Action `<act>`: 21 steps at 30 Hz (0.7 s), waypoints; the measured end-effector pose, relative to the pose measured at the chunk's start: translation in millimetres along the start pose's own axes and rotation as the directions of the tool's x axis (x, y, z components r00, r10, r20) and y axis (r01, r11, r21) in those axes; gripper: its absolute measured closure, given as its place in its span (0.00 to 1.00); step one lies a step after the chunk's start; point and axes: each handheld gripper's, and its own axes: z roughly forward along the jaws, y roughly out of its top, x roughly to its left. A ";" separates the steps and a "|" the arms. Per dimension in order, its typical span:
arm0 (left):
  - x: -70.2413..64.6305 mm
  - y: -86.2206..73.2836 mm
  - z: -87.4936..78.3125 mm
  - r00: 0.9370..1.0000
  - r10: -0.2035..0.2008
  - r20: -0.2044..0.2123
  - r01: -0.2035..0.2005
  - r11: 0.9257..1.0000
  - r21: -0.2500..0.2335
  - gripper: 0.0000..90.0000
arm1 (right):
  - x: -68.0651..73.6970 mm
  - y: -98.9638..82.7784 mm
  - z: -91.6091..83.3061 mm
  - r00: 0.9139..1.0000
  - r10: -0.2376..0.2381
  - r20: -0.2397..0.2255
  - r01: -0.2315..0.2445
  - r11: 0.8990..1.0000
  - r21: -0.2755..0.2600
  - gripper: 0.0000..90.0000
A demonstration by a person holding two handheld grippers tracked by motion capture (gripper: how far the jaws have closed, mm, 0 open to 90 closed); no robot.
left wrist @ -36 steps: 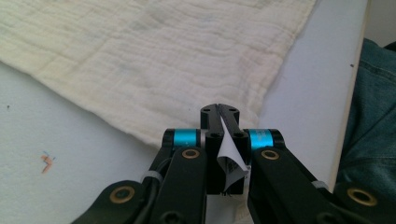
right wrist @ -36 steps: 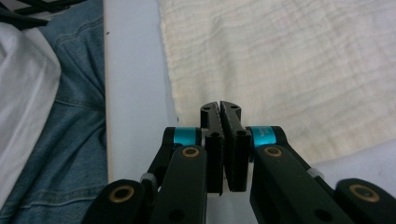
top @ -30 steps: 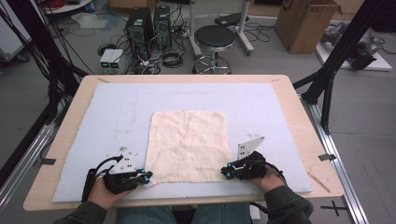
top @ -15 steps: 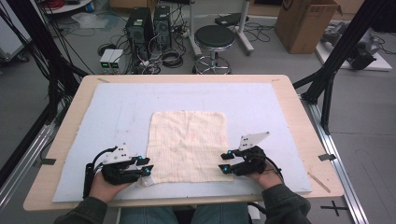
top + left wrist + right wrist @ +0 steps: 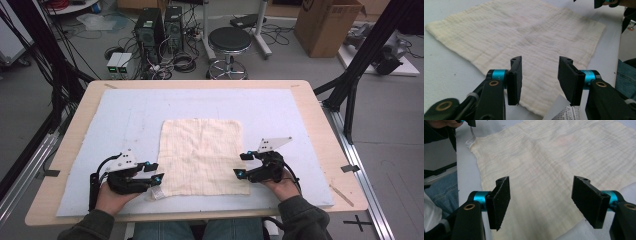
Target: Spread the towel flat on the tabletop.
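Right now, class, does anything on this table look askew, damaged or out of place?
Hardly. The cream cloth lies flat and nearly square on the blue mat; its white care label sticks out at the near left corner.

**Cluttered lab floor surrounding a wooden desk**

A pale wooden desk [image 5: 320, 125] is standing on a grey floor [image 5: 390, 135], with a light blue mat [image 5: 125, 120] covering most of its top. Beyond the far edge, a black round stool [image 5: 229, 39] is sitting on a chrome base. Two dark computer towers [image 5: 160, 25] are standing to its left among tangled cables [image 5: 182, 60], and a small white box [image 5: 118, 63] is lying beside them. A cardboard box [image 5: 327, 22] is resting at the upper right. Black frame struts [image 5: 365, 55] are slanting down on both sides, and metal rails [image 5: 362, 170] are running along the desk's flanks. Even, soft light is falling everywhere.
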 end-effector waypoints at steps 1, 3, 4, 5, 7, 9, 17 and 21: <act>0.5 0.2 -0.4 1.000 0.000 -0.002 0.000 1.000 0.000 0.58 | 0.5 0.4 -0.1 1.000 0.000 0.004 0.000 1.000 0.003 0.32; 0.8 0.2 -0.8 1.000 -0.009 -0.007 0.009 1.000 -0.006 0.57 | 1.0 1.1 0.4 1.000 -0.001 0.009 0.001 1.000 0.001 0.30; 1.1 0.3 -1.0 1.000 -0.008 -0.008 0.008 1.000 -0.005 0.55 | 1.2 1.2 0.5 1.000 0.000 0.011 0.000 1.000 0.005 0.29; 1.3 0.3 -1.1 1.000 -0.009 -0.009 0.009 1.000 -0.006 0.55 | 1.3 1.2 0.7 1.000 0.001 0.012 -0.001 1.000 0.005 0.28; 1.7 0.5 -1.4 1.000 -0.010 -0.013 0.010 1.000 -0.009 0.54 | 1.2 1.1 1.1 1.000 0.001 0.014 -0.001 1.000 0.008 0.27; 1.9 0.5 -1.4 1.000 -0.014 -0.017 0.014 1.000 -0.013 0.53 | 1.1 1.1 1.1 1.000 0.003 0.015 -0.003 1.000 0.009 0.26; 2.9 0.4 -0.6 0.999 -0.018 -0.033 0.018 1.000 -0.002 0.46 | 1.3 1.9 0.2 1.000 0.002 0.025 -0.002 1.000 0.009 0.26; 2.9 0.4 -0.5 0.999 -0.020 -0.035 0.020 1.000 -0.002 0.45 | 0.3 2.1 0.1 0.999 -0.007 0.035 0.007 1.000 0.003 0.25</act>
